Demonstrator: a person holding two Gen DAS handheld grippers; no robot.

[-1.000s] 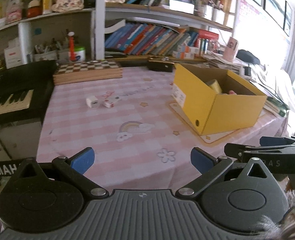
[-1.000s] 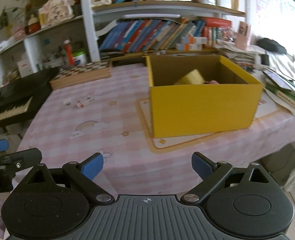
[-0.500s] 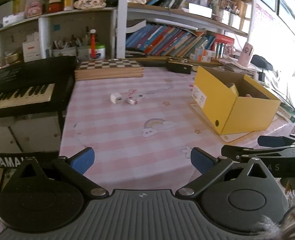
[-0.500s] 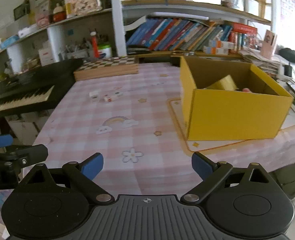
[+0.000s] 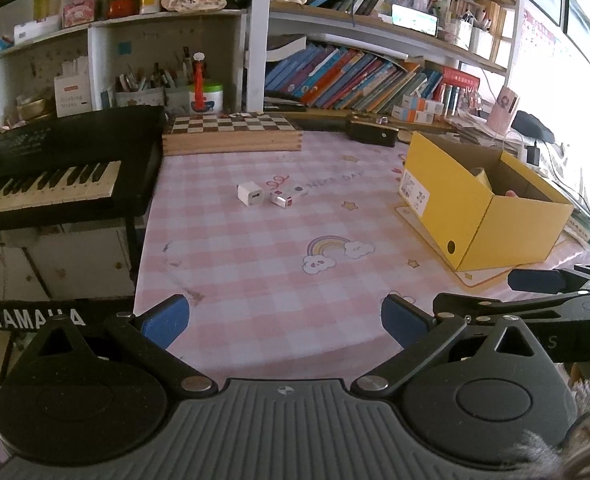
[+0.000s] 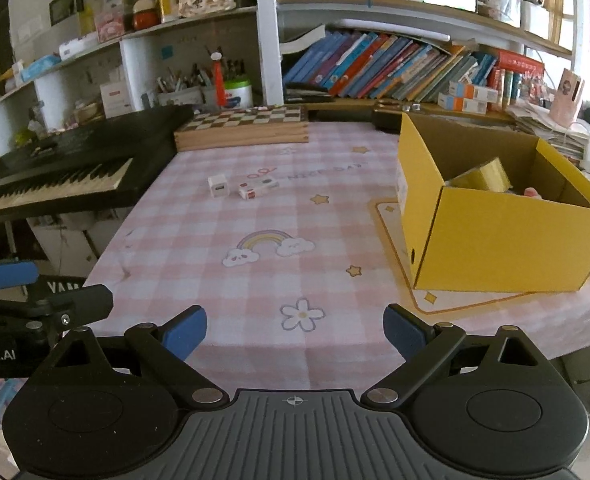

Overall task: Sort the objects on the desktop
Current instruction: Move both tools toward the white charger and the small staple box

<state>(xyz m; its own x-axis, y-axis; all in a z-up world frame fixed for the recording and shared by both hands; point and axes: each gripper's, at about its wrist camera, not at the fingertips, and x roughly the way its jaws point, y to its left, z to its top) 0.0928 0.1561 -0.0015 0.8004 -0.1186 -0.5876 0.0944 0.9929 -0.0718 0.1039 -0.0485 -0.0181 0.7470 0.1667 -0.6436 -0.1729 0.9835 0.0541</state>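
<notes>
A white charger cube (image 5: 250, 194) and a small white-and-red box (image 5: 282, 199) lie side by side on the pink checked tablecloth (image 5: 255, 264); they also show in the right wrist view as the cube (image 6: 218, 186) and the box (image 6: 255, 189). A yellow cardboard box (image 5: 483, 204) stands open at the right, with a yellow tape roll (image 6: 485, 174) inside. My left gripper (image 5: 285, 316) is open and empty near the table's front edge. My right gripper (image 6: 295, 330) is open and empty, beside it on the right.
A black keyboard (image 5: 55, 168) borders the table's left side. A wooden chessboard box (image 5: 231, 134) and a black case (image 5: 373, 132) lie at the back. Shelves of books (image 5: 355, 76) stand behind. Papers and books lie right of the yellow box.
Both grippers have pulled back from the table and swung left; the yellow box now sits farther off to the right and the keyboard has come into view. Both stay open.
</notes>
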